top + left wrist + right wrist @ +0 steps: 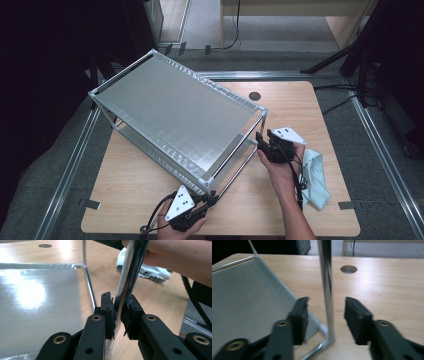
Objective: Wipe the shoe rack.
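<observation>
Two black two-jaw grippers work at one wooden table [150, 195]. Nearest, the left gripper [210, 200] is clamped tight on a shiny round metal post [126, 280] at the near corner of a two-tier metal shelf rack [175, 112]. The right gripper [261, 141] has its jaws partly open around a second chrome post [327, 290] at the right corner, pads not touching it. Beside the right hand lies one crumpled pale-green cloth [315, 175]. Farther off, one round hole [255, 95] pierces the tabletop.

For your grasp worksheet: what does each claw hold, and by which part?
Left claw clamps the silver two-tier metal rack by its near corner post; right claw holds nothing, open around another post.
</observation>
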`<state>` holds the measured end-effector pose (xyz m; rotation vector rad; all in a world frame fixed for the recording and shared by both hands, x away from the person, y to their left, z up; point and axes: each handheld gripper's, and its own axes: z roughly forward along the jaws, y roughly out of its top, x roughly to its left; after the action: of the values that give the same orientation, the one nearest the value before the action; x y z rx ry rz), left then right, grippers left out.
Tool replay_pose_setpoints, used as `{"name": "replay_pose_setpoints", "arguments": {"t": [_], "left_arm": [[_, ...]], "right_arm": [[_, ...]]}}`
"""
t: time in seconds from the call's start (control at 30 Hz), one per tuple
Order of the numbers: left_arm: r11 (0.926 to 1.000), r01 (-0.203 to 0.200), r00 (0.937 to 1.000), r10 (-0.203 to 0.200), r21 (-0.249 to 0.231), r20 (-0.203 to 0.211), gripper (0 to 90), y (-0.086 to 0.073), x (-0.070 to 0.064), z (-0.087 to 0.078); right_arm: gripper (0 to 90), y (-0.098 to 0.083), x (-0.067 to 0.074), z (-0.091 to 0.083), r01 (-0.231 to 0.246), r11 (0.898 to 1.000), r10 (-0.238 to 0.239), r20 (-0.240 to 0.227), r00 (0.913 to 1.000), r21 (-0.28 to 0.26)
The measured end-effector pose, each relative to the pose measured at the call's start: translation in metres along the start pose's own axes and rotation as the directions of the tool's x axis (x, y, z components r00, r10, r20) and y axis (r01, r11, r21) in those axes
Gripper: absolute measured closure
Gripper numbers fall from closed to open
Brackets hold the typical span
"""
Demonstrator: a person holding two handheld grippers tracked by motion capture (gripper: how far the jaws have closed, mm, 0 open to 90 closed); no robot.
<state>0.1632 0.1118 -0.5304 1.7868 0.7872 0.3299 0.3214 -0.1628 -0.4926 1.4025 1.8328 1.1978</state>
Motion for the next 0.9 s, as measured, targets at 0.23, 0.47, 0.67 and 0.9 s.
{"name": "replay_pose_setpoints", "arguments": {"t": [0.23,0.47,0.67,0.9], "left_arm": [[0.9991,0.010,0.9997,-0.011,-0.042,-0.020,74.3,0.012,0.000,0.027],[0.9960,0.017,0.9977,-0.023,-0.088,-0.064,39.8,0.006,0.005,-0.006],[0.9876,0.103,0.9856,-0.118,-0.118,-0.121,35.8,-0.010,0.040,-0.054],[0.9844,0.133,0.9475,-0.160,-0.115,-0.277,35.5,-0.020,0.085,-0.093]], "right_arm": [[40.4,-0.030,0.004,-0.049,-0.014,1.000,0.014,-0.026,0.9996,0.006],[15.4,-0.065,0.032,-0.090,0.030,0.999,-0.028,-0.154,0.9876,0.012],[8.4,-0.077,0.069,-0.098,0.075,0.997,-0.067,-0.260,0.9632,0.020],[30.1,-0.078,0.126,-0.084,0.130,0.991,-0.120,-0.300,0.9465,0.014]]}}
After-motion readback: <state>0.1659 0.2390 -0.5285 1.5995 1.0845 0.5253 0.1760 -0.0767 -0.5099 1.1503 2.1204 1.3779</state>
